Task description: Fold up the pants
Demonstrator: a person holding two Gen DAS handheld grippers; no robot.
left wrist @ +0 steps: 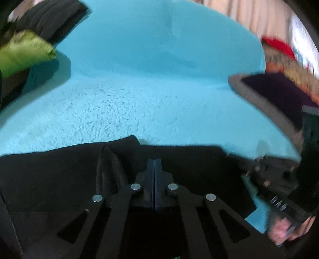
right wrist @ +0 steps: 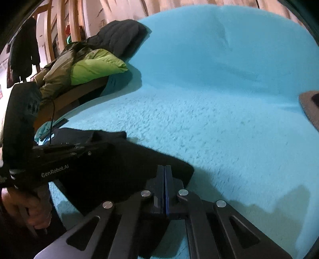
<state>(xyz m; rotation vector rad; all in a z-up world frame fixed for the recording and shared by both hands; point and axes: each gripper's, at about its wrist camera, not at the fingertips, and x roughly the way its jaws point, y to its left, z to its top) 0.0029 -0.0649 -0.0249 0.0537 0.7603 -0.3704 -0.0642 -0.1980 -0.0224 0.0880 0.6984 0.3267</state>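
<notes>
Both hand-held grippers sit low over the near edge of the bed, and each has its jaws pressed fully together. The left hand-held gripper (left wrist: 154, 162) points down onto the black pants (left wrist: 59, 171); its fingers meet over the dark cloth, but whether a layer is pinched between them I cannot tell. The right hand-held gripper (right wrist: 164, 169) is closed at the pants' corner (right wrist: 119, 171), where the fabric ends just to its right, and again a pinch cannot be confirmed.

Biggest thing in the room is the bed itself, covered by a fluffy turquoise blanket (left wrist: 149, 89) that stretches well ahead of both tools and lies mostly bare. The pants lie spread flat across the near strip, right under the two grippers, with a raised crease (left wrist: 111, 165) just left of the left tool.

My reading is that a fold is about to start: both ends of the near edge are being taken up. Next would be lifting together and carrying that edge forward over the cloth, keeping it level so it lands square.

Off to the far left sits a heap of jackets, a lime-green one (right wrist: 93, 67) under a black one (right wrist: 119, 37). To the far right lies a dark purple cushion (left wrist: 279, 91) with a grey border. A pale curtain (right wrist: 179, 6) hangs behind the bed.
</notes>
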